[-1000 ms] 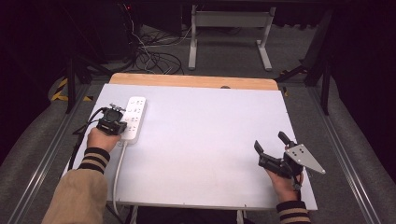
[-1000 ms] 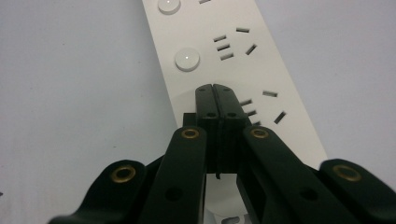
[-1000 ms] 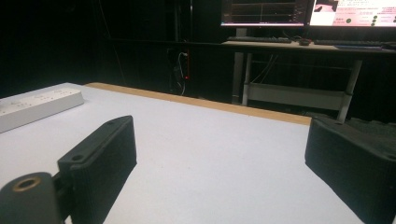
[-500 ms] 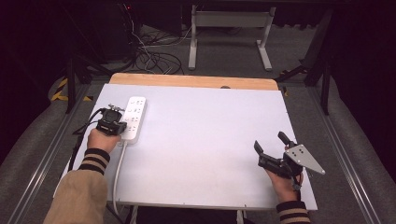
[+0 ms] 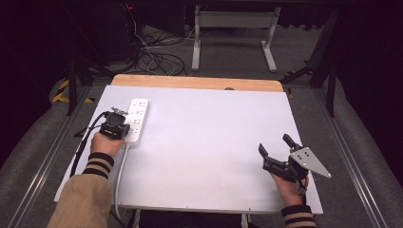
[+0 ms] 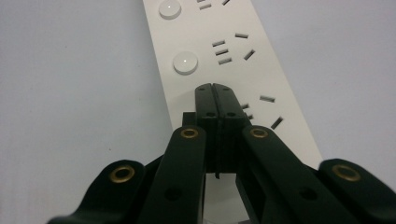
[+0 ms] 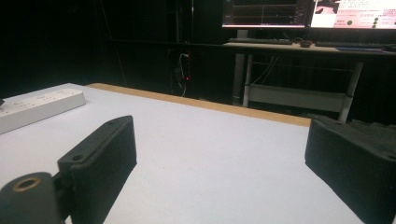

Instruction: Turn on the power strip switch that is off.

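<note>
A white power strip (image 5: 138, 118) lies on the left part of the white table (image 5: 204, 142), its length running away from me. My left gripper (image 5: 121, 125) is over the strip's near end. In the left gripper view the jaws are pressed shut with nothing between them, and the left gripper (image 6: 215, 88) has its tips over the power strip (image 6: 219, 51) between two sockets, beside a round button (image 6: 185, 62). My right gripper (image 5: 274, 144) stands open near the table's front right with nothing between its fingers. In the right gripper view, the right gripper (image 7: 219, 140) faces the power strip (image 7: 37, 107) far off.
The strip's white cord (image 5: 119, 180) runs off the table's front edge. A wooden strip (image 5: 195, 82) borders the far edge. Beyond it are floor cables (image 5: 157, 59) and a desk frame (image 5: 233, 38). Monitors (image 7: 355, 11) glow behind.
</note>
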A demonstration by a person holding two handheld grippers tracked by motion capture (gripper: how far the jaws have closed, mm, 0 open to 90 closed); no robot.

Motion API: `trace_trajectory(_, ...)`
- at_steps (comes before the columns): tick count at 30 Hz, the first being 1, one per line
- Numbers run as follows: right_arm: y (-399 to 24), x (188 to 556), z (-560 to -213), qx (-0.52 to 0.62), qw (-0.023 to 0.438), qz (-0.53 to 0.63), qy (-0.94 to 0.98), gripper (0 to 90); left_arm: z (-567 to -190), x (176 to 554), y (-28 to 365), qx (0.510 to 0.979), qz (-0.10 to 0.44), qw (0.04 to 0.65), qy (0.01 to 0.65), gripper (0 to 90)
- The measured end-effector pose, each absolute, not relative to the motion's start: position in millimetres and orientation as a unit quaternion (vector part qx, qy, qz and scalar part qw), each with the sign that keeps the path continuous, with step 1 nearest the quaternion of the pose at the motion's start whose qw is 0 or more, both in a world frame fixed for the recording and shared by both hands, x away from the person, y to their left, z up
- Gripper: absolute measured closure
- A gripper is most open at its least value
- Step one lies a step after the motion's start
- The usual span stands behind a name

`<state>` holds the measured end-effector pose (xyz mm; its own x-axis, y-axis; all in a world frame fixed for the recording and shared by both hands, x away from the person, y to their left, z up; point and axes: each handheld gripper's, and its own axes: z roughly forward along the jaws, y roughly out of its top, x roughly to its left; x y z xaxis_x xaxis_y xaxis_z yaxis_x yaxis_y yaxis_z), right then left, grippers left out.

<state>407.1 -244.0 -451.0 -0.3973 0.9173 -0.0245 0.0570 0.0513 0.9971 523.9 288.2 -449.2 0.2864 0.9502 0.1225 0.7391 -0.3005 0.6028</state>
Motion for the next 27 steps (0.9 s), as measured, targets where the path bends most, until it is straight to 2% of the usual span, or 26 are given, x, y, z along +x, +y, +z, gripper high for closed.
trace_trajectory(10,-244.1,406.2,-450.6,0.394,0.383,0.564,0.616,9.7,-451.9,522.2,289.4,0.767,0.247,0.228,0.546,90.0)
trace_trajectory(27,-243.9,406.4,-450.8,0.396,0.381,0.564,0.616,9.7,-452.1,522.5,294.1,0.764,0.233,0.244,0.55,90.0)
